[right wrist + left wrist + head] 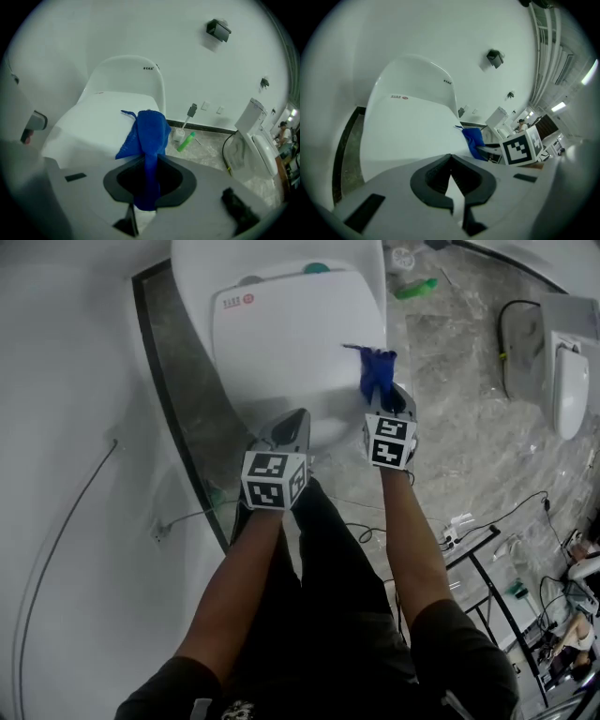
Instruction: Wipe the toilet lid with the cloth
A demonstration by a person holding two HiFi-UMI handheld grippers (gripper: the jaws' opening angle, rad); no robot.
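A small red label [234,301] was seen on the rear left corner of the toilet lid [281,352], far ahead of the left gripper [450,161]; its print was too small to be read. A line of dark lettering [148,68] was carried on the white tank [126,75] beyond the lid, and it could not be made out either. The left gripper's jaws were closed together with nothing between them, and it was poised over the near edge of the lid. The blue cloth [147,136] was clamped between the jaws of the right gripper [388,397], just to the right of the left one. The cloth's free end was spread forward from those jaws onto the right side of the lid, so that part of the lid was hidden from that gripper's camera. Ahead and to the right of the right gripper, a green bottle [185,141] was lying on the marbled floor [469,427] beside a toilet brush holder [179,133]. Farther right, a second toilet [567,371] was standing. A dark box [218,29] was fixed high on the wall ahead, and a thin cable [56,549] was run down the wall to the left of the left gripper.
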